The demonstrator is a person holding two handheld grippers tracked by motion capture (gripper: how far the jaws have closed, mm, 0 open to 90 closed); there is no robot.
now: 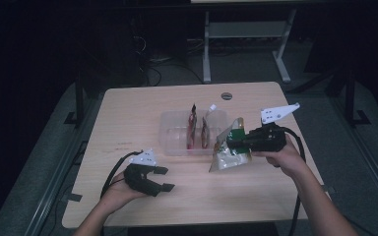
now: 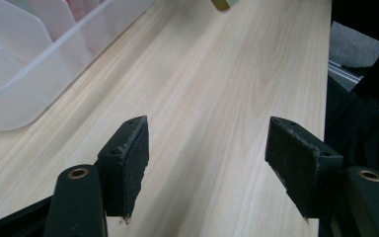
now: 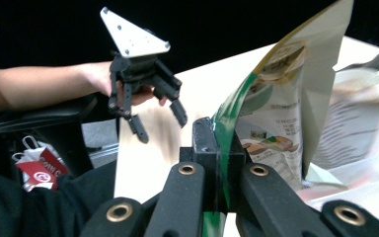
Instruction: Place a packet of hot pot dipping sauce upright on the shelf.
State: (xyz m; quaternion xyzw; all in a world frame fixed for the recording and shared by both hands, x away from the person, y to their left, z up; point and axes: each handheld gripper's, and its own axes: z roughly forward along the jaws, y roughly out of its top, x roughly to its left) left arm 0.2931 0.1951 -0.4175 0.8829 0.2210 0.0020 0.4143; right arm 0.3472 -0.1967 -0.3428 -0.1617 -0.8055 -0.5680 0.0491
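High view: the right gripper (image 1: 236,141), centre-right, pinches a green-edged foil snack pouch (image 1: 229,150) beside the clear plastic divided bin (image 1: 174,129); lower left, the left gripper (image 1: 160,178) is spread and empty.

Left gripper view: jaws apart above the pale wooden table (image 2: 217,98).

Right gripper view: jaws clamp the pouch's edge; ideally lower it upright into a free slot.

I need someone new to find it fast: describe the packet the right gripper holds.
Start at the clear plastic bin in the middle of the light wooden table. Just to its right, the right gripper is shut on a crinkled foil snack pouch. Unlike the slim packets upright in the bin, it is wide, with a green band.
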